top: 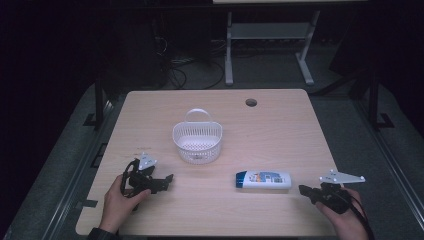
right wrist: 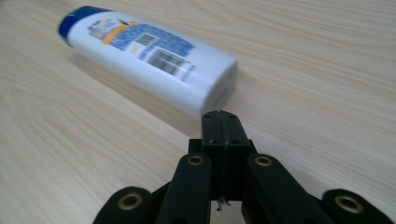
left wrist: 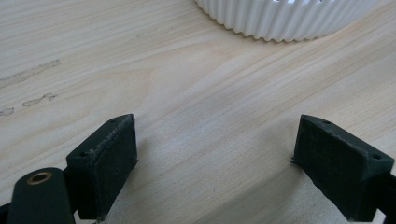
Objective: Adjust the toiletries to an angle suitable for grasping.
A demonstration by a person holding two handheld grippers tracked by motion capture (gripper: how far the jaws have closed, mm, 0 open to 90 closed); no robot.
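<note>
White slatted plastic basket with handle (top: 197, 142): mid-tabletop (top: 280, 120), nothing inside. White blue-capped plastic bottle (top: 263, 180): lying flat, just beyond the clenched, unladen right hand-held gripper (right wrist: 220, 122). Left hand-held gripper (left wrist: 215, 149): released.

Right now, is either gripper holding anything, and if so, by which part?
Nothing is held. The right gripper is shut on nothing, just short of the flat end of the bottle lying on the table. The left gripper stands open over bare wood, short of the white basket.
</note>
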